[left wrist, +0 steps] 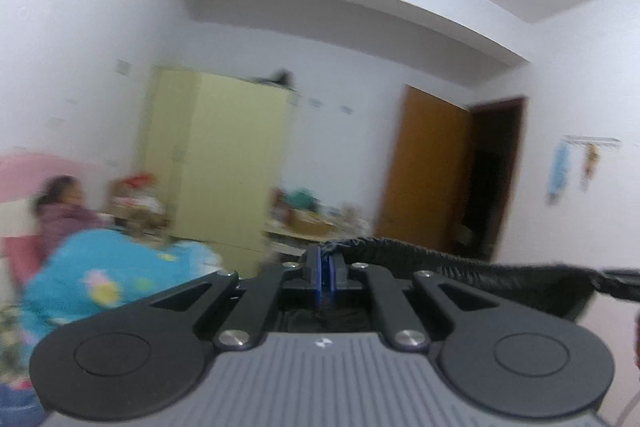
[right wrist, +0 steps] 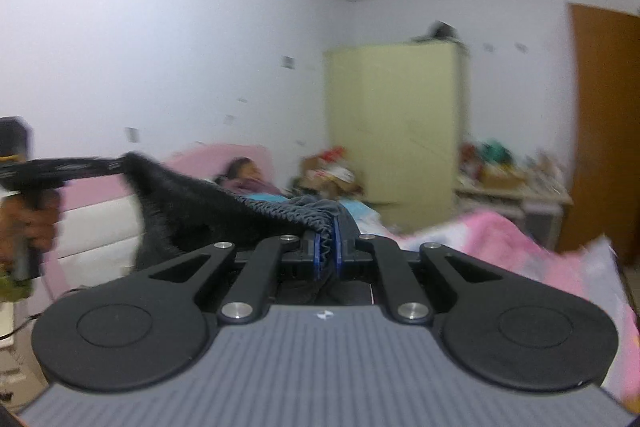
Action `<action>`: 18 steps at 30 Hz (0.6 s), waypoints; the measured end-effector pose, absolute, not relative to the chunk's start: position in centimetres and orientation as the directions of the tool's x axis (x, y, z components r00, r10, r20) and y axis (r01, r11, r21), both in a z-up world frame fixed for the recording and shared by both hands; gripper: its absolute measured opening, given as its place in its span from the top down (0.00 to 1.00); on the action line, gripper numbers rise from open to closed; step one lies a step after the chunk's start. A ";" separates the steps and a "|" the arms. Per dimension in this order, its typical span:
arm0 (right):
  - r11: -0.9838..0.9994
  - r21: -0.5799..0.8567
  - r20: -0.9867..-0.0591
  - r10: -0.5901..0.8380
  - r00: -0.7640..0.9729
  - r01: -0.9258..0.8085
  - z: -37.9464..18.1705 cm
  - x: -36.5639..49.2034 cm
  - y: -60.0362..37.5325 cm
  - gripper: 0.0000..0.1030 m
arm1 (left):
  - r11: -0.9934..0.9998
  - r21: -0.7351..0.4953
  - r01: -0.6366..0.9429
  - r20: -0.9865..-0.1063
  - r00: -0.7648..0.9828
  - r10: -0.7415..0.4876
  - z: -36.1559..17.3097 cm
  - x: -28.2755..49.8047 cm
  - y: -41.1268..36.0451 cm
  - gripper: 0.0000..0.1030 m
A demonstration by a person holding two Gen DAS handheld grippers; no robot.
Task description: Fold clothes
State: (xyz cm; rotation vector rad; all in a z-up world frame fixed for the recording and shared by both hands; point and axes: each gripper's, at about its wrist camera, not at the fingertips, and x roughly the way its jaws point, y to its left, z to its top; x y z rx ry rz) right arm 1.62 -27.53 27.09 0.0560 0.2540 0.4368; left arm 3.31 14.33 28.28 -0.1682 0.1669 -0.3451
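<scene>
a: left wrist view first. the left gripper [left wrist: 326,269] has its blue pads pressed together on the edge of a black garment [left wrist: 480,273], pinching it. the cloth runs off to the right as a taut, ribbed-looking band, held up in the air, not lying on anything.

b: and the room behind it?

a: blurry, but it's a bedroom. white walls, a pale yellow wardrobe [left wrist: 224,155] with something dark on top, an orange-brown door [left wrist: 424,171] standing open onto a dark doorway. a cluttered worktop [left wrist: 312,223] sits between wardrobe and door. low on the left there's a person [left wrist: 60,211] in a purplish top beside a bright blue blanket [left wrist: 104,279] with cartoon prints.

b: right wrist view?

a: the right gripper [right wrist: 328,247] is also clamped shut on the black garment [right wrist: 208,211], with bunched elastic-looking cloth caught between the pads. the fabric stretches up and left to the other gripper, which a hand [right wrist: 28,227] holds at the frame's left edge. so it hangs spread between the two.

b: surface underneath?

a: a bed with a pink headboard [right wrist: 224,155], and the person [right wrist: 248,175] lying against it. a pink blanket [right wrist: 520,247] covers the right side, below the garment. same yellow wardrobe [right wrist: 396,131], the cluttered worktop [right wrist: 512,191] and the door [right wrist: 604,131] at far right. can't tell what kind of garment it is.
</scene>
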 end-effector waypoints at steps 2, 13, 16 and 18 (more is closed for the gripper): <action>0.925 0.147 -0.248 0.378 0.892 -0.351 26.7 -1.0 -28.9 0.95 | 0.887 -0.211 0.412 -0.146 0.883 -0.445 27.6 6.8 10.7 0.96; 0.907 0.409 -0.411 0.285 0.866 -0.104 20.7 -9.7 -26.1 0.96 | 0.543 -0.376 0.751 -0.194 0.510 -0.838 19.1 17.1 -8.1 0.96; 0.856 0.507 -0.419 0.353 0.837 -0.107 18.3 -8.6 -24.4 0.96 | 0.466 -0.400 0.789 -0.232 0.404 -0.885 16.1 18.1 -11.8 0.96; 0.824 0.556 -0.421 0.394 0.817 -0.111 16.5 -7.2 -23.3 0.96 | 0.413 -0.413 0.812 -0.262 0.328 -0.907 13.9 18.6 -13.9 0.96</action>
